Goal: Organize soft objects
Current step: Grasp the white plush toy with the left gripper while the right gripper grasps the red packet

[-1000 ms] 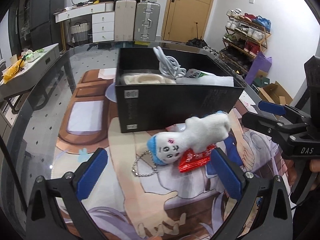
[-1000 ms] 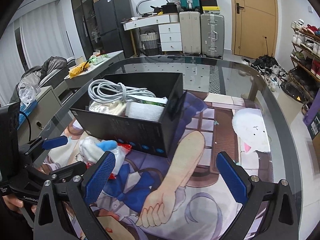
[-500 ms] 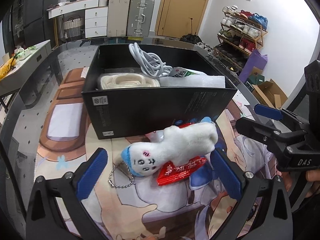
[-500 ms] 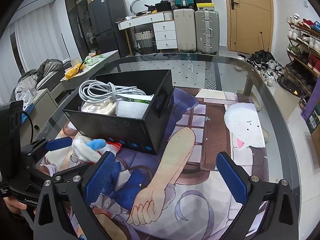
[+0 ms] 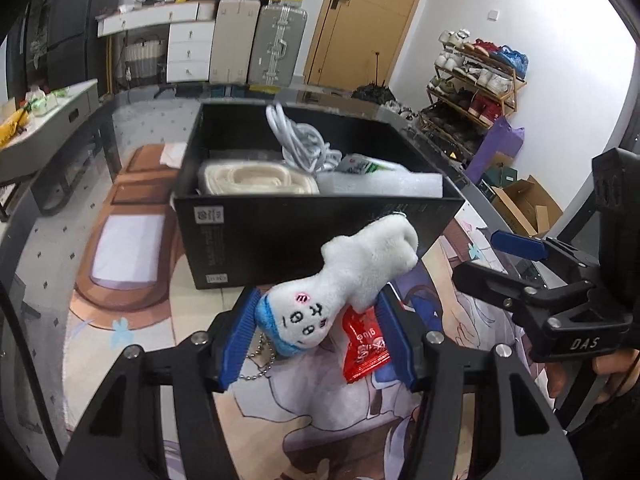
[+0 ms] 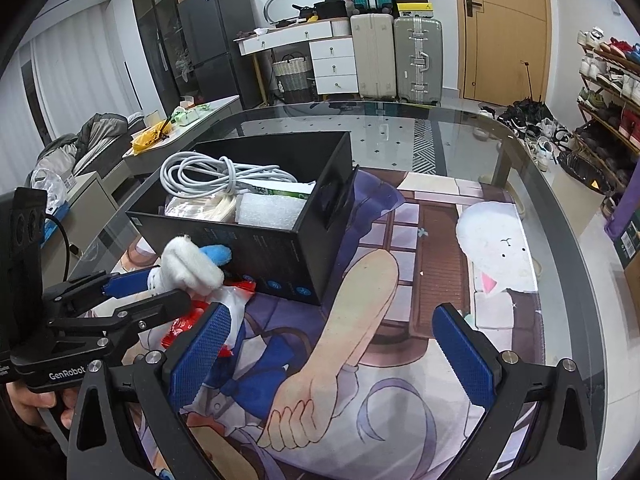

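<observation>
The left gripper (image 5: 316, 336) is clamped on a white plush toy (image 5: 344, 284), its blue pads (image 5: 238, 336) pressed against the toy's lower body on both sides; the toy tilts up and to the right, its blue-edged face with black marks turned toward the camera, and a bead chain (image 5: 258, 364) dangles from its lower end; a red packet (image 5: 364, 346) hangs beside the toy between the same pads, though whether it is pinched or only attached cannot be told. Just behind the toy stands a black box (image 5: 280, 244), which holds a coiled white cable (image 5: 298, 140), a cream bundle (image 5: 256, 176) and a white foam block (image 5: 380, 184); the box rests on a printed mat (image 6: 400, 280) spread over a glass table (image 6: 560, 208). The right gripper (image 6: 332, 348) has its jaws wide apart with nothing between them, poised over the mat to the right of the box; from its view the toy (image 6: 188, 266) appears at the left, against the box's near wall.
</observation>
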